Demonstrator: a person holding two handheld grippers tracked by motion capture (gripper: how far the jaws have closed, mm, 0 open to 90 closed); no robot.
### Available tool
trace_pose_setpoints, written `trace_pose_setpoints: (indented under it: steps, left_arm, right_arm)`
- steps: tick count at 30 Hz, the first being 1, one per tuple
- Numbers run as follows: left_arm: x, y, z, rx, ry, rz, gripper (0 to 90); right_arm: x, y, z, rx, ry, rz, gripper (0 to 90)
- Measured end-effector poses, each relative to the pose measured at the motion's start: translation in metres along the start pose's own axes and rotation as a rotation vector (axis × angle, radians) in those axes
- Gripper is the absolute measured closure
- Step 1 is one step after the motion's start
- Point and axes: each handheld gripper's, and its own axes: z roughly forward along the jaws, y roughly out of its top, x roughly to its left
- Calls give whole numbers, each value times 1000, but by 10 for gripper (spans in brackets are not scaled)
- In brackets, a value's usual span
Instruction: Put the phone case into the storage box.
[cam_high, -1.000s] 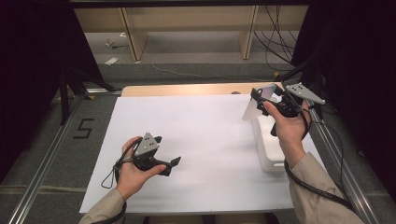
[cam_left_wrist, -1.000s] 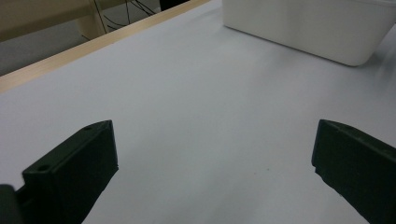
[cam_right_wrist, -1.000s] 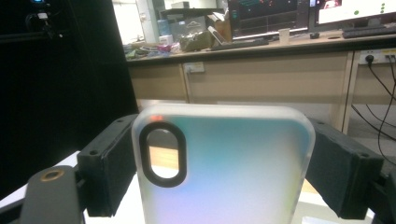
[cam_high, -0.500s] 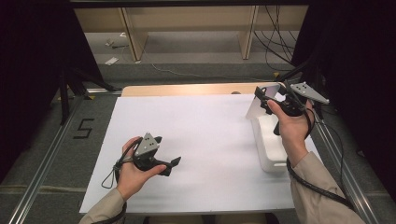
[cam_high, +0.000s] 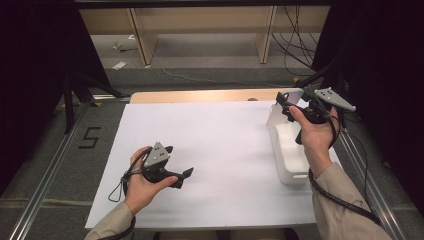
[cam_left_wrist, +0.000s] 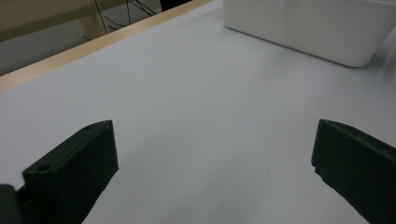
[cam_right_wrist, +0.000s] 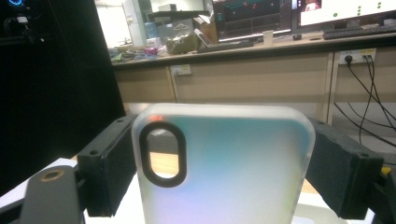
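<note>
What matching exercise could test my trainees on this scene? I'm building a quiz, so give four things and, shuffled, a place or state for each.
Things:
1. phone case
2. white bin
3. left gripper
4. white sheet

Places or states:
A. covers the tabletop
B. open, low over the sheet with nothing between its jaws
C. clamped upright between the jaws of the right gripper
D. stands at the right side of the sheet, under the right hand

Pairs: 1-C, 2-D, 3-B, 4-A
</note>
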Motion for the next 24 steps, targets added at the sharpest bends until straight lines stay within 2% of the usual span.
trace_pose_setpoints:
  steps: [24]
  left_arm:
    - [0, 0, -1, -8, 7, -1, 0]
  right_arm:
    - [-6, -1, 0, 2, -23, 1, 179]
